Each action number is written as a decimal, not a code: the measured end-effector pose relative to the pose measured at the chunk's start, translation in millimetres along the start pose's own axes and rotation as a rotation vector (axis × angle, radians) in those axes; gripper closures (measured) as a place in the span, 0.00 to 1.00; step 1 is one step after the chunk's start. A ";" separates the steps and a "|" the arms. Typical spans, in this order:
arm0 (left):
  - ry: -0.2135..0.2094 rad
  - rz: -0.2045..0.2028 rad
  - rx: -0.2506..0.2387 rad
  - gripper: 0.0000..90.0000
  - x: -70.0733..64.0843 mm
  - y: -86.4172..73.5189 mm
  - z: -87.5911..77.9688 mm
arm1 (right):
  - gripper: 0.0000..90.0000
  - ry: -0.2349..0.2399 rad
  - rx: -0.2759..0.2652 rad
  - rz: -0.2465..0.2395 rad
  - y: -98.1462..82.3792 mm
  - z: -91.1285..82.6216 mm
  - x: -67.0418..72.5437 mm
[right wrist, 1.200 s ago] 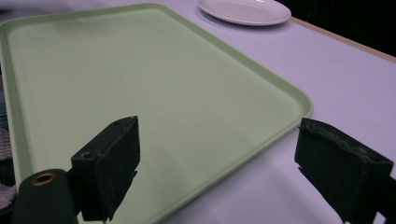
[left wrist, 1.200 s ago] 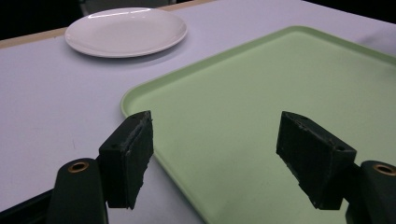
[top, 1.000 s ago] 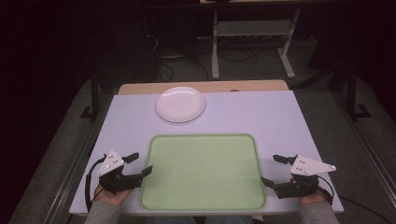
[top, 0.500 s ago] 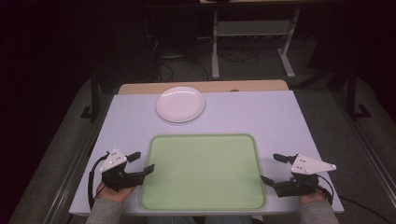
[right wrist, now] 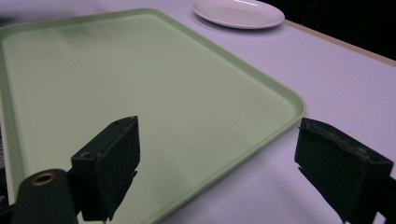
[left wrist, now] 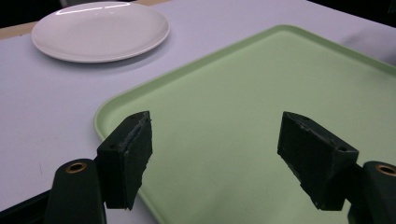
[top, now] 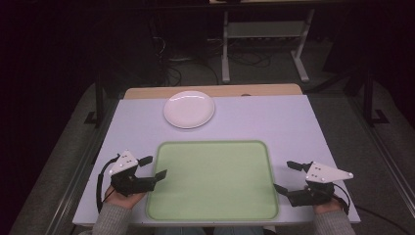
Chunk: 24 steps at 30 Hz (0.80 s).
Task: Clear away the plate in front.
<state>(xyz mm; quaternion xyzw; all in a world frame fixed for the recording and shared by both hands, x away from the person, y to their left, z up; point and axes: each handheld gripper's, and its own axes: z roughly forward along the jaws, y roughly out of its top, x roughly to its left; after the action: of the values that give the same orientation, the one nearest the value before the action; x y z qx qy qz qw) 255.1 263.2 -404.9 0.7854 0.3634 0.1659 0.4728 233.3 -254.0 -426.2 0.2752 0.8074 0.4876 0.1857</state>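
Note:
A light green tray [top: 214, 178] lies empty at the front middle of the white table [top: 274, 120]. Behind it sits an empty white plate [top: 189, 108]. My left gripper [top: 153, 167] rests at the tray's left edge, open, its jaws reaching over the rim [left wrist: 100, 116] with nothing between them. At the tray's right edge my right gripper [top: 287, 177] is open too, jaws empty, straddling the tray's corner [right wrist: 299, 105]. The plate [left wrist: 100, 30] shows beyond the tray in the left gripper view, and the plate [right wrist: 239, 13] lies far off in the right gripper view.
A wooden strip [top: 210, 91] runs along the table's far edge. Past it, on the dark floor, stand a white metal rack [top: 266, 34] and loose cables [top: 186, 63]. A person's hands and grey sleeves [top: 115, 218] enter from the bottom.
The left gripper has crept slightly right, toward the tray's left edge. The right gripper, the tray and the plate stay put.

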 end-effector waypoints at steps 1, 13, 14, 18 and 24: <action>-0.001 -0.004 -0.001 0.29 0.2 0.7 0.2 | 0.15 0.000 -0.002 -0.001 0.1 -0.4 0.0; -0.028 -0.007 -0.004 0.30 3.7 17.0 8.3 | 0.15 -0.017 -0.007 0.005 0.2 0.8 -3.1; -0.031 -0.006 -0.003 0.30 4.0 18.2 9.3 | 0.15 -0.018 -0.007 0.007 0.2 0.8 -3.2; -0.042 -0.007 -0.004 0.30 6.0 23.3 13.1 | 0.15 -0.020 -0.006 0.005 -0.4 0.4 -3.8; -0.053 -0.005 0.009 0.30 9.3 29.7 20.2 | 0.15 -0.020 -0.012 0.008 -1.6 -3.2 -4.3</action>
<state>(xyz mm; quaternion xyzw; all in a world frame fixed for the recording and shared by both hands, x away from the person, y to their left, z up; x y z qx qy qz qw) 286.0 248.8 -390.0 0.7908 0.3534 0.1423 0.4790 234.5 -259.5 -426.0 0.2821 0.8016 0.4905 0.1933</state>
